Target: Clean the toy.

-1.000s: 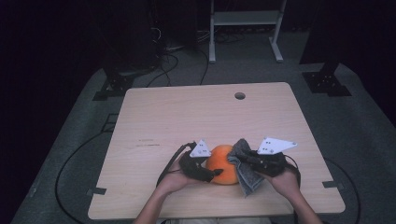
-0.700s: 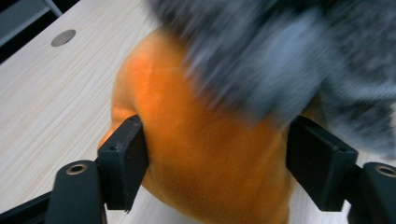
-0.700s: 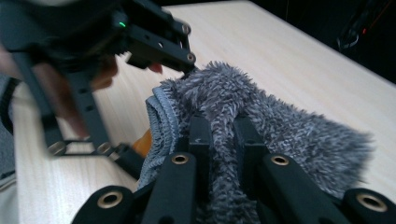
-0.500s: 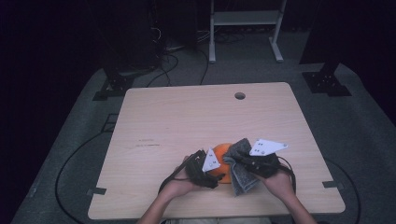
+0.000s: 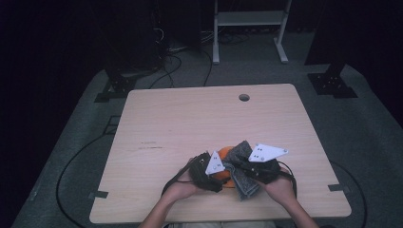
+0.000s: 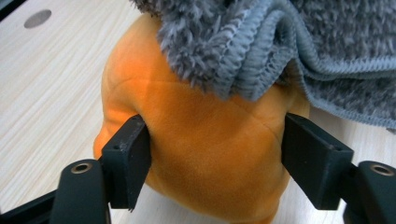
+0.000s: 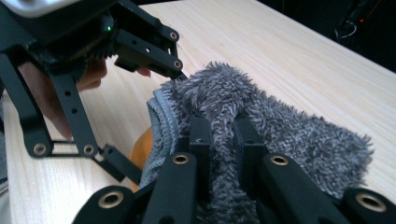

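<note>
Near the table's [image 5: 157, 123] front edge, we steady the orange plush toy [image 6: 205, 154] between the left gripper's [image 6: 217, 158] pads while our right gripper [image 7: 219, 140], clamped on the grey fleece cloth [image 7: 299, 135], drapes it over.

The left gripper [image 5: 215, 176] has swung rightward onto the orange plush toy [image 6: 205, 154] (jaws just closing around it), hiding more of it.

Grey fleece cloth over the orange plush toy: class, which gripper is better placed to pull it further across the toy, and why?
Probably the right gripper: it is shut on the grey fleece cloth. The left gripper has a jaw at each side of the orange plush toy, steadying it.
</note>
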{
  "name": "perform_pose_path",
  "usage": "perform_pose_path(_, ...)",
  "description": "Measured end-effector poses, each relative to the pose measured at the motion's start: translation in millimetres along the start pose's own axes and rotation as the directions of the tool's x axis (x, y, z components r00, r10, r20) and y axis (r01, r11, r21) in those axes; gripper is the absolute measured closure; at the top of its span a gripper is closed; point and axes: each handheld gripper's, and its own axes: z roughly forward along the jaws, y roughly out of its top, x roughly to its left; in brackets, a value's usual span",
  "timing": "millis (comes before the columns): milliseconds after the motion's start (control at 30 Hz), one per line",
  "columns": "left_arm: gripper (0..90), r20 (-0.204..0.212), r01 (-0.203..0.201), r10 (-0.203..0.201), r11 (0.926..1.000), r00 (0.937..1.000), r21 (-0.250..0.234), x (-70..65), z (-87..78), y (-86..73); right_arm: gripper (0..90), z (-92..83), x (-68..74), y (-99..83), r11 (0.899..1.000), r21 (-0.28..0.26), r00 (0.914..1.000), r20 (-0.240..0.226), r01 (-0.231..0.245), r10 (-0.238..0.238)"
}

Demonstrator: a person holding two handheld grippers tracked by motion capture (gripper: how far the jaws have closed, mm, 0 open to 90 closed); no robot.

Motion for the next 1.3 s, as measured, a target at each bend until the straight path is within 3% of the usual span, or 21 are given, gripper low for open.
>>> perform_pose_path(133, 30.2, 0.030, 0.064, -0.064, 0.9979, 0.9975, 0.000, 6.4, -1.5, -6.4, 80.4, -0.7, -11.6, -8.2, 0.999, 0.002, 0.9989, 0.004, -0.046, 0.046)
perform_pose_path(233, 20.2, 0.047, 0.088, -0.087, 0.9961, 0.9950, -0.010, 9.9, -4.8, 0.6, 80.4, -5.6, -17.5, -14.4, 0.997, -0.001, 0.9971, 0.018, -0.074, 0.074)
perform_pose_path(267, 17.7, 0.044, 0.100, -0.098, 0.9938, 0.9942, -0.048, 10.7, -7.5, 3.4, 80.4, -6.3, -16.6, -15.0, 0.997, -0.002, 0.9971, 0.025, -0.072, 0.072)
perform_pose_path(333, 16.4, 0.037, 0.100, -0.096, 0.9899, 0.9947, -0.101, 11.0, -9.9, 5.7, 80.4, -5.5, -12.6, -14.2, 0.997, -0.017, 0.9973, -0.006, -0.073, 0.073)
perform_pose_path(433, 21.7, 0.021, 0.066, -0.065, 0.9965, 0.9977, -0.051, 10.1, -4.7, 1.4, 80.2, 0.4, -1.1, -8.6, 0.999, -0.032, 0.9992, -0.031, -0.027, 0.026)
perform_pose_path(500, 25.9, 0.041, 0.088, -0.086, 0.9948, 0.9954, -0.051, 14.9, -6.8, -5.1, 80.4, 2.4, -1.9, -7.9, 0.999, -0.029, 0.9993, -0.035, -0.017, 0.016)
perform_pose_path(567, 29.4, 0.043, 0.116, -0.114, 0.9928, 0.9925, -0.030, 19.1, -7.9, -9.8, 80.3, 1.5, -7.6, -11.5, 0.999, -0.031, 0.9989, -0.029, -0.037, 0.036)
perform_pose_path(667, 31.3, 0.040, 0.167, -0.166, 0.9860, 0.9853, -0.008, 24.8, -8.8, -14.1, 80.4, -3.8, -19.3, -21.6, 0.998, -0.019, 0.9979, 0.028, -0.058, 0.059)
perform_pose_path(733, 30.7, 0.041, 0.166, -0.166, 0.9860, 0.9853, -0.013, 25.1, -9.6, -13.2, 80.3, -8.4, -29.4, -27.7, 0.996, -0.002, 0.9955, 0.041, -0.085, 0.085)
perform_pose_path(833, 18.9, 0.046, 0.144, -0.141, 0.9867, 0.9889, -0.074, 23.8, -12.6, -4.5, 80.4, -10.0, -32.8, -31.9, 0.994, -0.008, 0.9930, 0.038, -0.112, 0.112)
perform_pose_path(900, 16.9, 0.054, 0.158, -0.152, 0.9787, 0.9869, -0.131, 22.3, -13.6, 0.1, 80.3, -7.8, -29.3, -29.1, 0.993, -0.041, 0.9934, 0.020, -0.112, 0.113)
perform_pose_path(933, 16.9, 0.043, 0.148, -0.143, 0.9784, 0.9888, -0.144, 20.4, -12.6, 2.2, 80.3, -7.2, -27.5, -27.2, 0.991, -0.058, 0.9930, 0.003, -0.118, 0.118)
perform_pose_path(967, 17.6, 0.024, 0.122, -0.120, 0.9851, 0.9925, -0.121, 19.5, -10.9, 1.9, 80.3, -5.6, -24.8, -24.1, 0.989, -0.089, 0.9930, -0.023, -0.118, 0.116)
perform_pose_path(1033, 24.0, 0.019, 0.122, -0.121, 0.9880, 0.9925, -0.095, 21.4, -10.2, -2.9, 80.3, -3.0, -22.9, -22.4, 0.988, -0.102, 0.9933, -0.028, -0.114, 0.112)
perform_pose_path(1100, 28.6, 0.030, 0.141, -0.139, 0.9865, 0.9899, -0.083, 24.3, -11.0, -7.9, 80.3, -0.9, -26.9, -27.8, 0.984, -0.104, 0.9888, -0.042, -0.147, 0.143)
perform_pose_path(1167, 29.4, 0.035, 0.176, -0.174, 0.9819, 0.9841, -0.069, 28.5, -12.1, -12.9, 80.3, 0.7, -35.0, -37.1, 0.972, -0.103, 0.9770, -0.057, -0.211, 0.206)
perform_pose_path(1233, 29.7, 0.037, 0.192, -0.190, 0.9794, 0.9811, -0.062, 31.9, -13.3, -16.5, 80.3, 1.9, -40.2, -44.8, 0.966, -0.086, 0.9697, -0.043, -0.243, 0.241)
perform_pose_path(1300, 29.7, 0.039, 0.212, -0.210, 0.9749, 0.9770, -0.067, 33.9, -13.8, -19.4, 80.4, 2.6, -46.5, -52.1, 0.964, -0.035, 0.9651, -0.010, -0.262, 0.262)
